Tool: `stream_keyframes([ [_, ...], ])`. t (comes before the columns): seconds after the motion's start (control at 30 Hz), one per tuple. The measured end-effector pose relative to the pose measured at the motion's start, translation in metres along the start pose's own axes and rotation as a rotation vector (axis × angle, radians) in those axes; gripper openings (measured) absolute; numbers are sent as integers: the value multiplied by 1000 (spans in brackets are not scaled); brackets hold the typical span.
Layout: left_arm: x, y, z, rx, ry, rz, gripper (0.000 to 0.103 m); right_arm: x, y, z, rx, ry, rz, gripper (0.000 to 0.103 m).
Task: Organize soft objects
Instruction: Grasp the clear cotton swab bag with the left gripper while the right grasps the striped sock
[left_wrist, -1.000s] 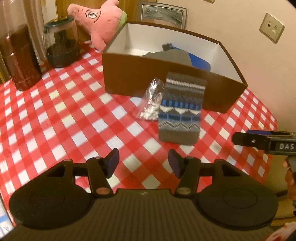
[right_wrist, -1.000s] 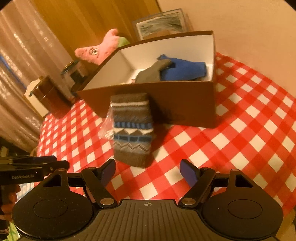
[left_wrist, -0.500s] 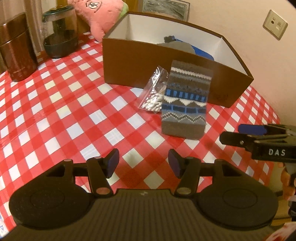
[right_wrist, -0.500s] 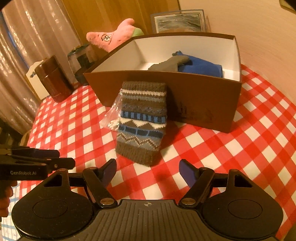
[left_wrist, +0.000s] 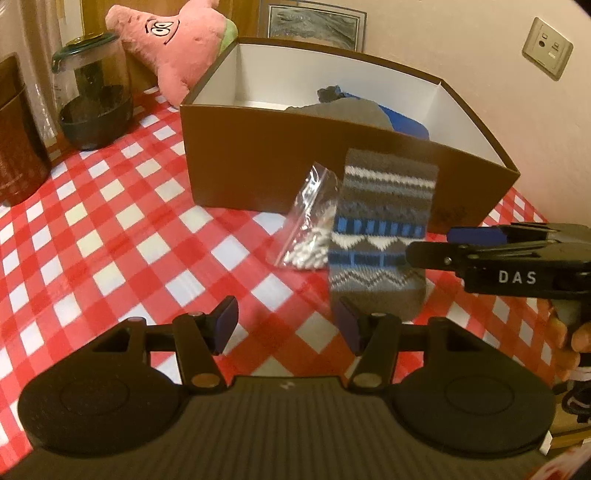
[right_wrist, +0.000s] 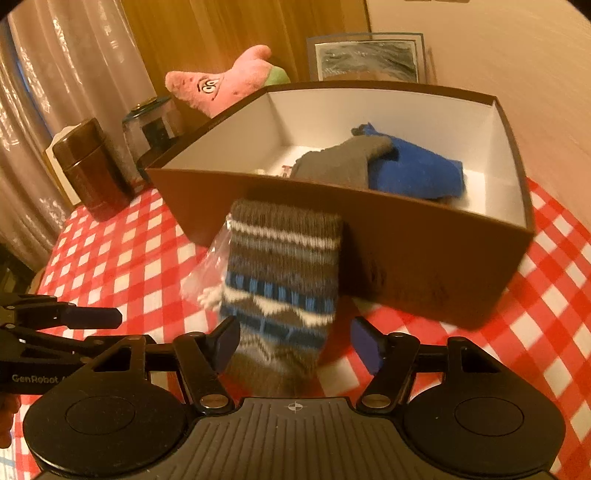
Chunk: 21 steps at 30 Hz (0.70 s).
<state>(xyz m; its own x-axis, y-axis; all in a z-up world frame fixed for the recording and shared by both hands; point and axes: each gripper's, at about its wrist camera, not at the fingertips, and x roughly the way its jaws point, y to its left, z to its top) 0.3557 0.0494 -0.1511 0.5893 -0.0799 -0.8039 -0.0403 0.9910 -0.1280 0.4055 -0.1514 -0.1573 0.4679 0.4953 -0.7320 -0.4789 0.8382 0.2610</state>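
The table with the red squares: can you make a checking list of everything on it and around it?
Surface: red-and-white checked tablecloth, lying flat.
Job's things: brown, white and blue patterned knitted sock leaning against the brown cardboard box; grey sock and blue cloth inside the box; pink star-shaped plush toy behind it.
Clutter: small clear plastic bag of white bits beside the knitted sock; dark glass jar; brown canister.
Grippers: right gripper open, jaws just closing around the knitted sock's lower end, not yet pressing; left gripper open, holding nothing.
Cables: nothing seen.
Surroundings: framed picture, wall socket, curtain.
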Motion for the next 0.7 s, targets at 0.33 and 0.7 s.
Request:
stream_keyframes([
  [0.33, 15, 2, 11, 42, -11, -27, 53, 21, -4, 16, 12, -13, -3, 59],
  [0.7, 51, 15, 28, 43, 13, -94, 49, 27, -5, 17, 8, -6, -14, 47],
])
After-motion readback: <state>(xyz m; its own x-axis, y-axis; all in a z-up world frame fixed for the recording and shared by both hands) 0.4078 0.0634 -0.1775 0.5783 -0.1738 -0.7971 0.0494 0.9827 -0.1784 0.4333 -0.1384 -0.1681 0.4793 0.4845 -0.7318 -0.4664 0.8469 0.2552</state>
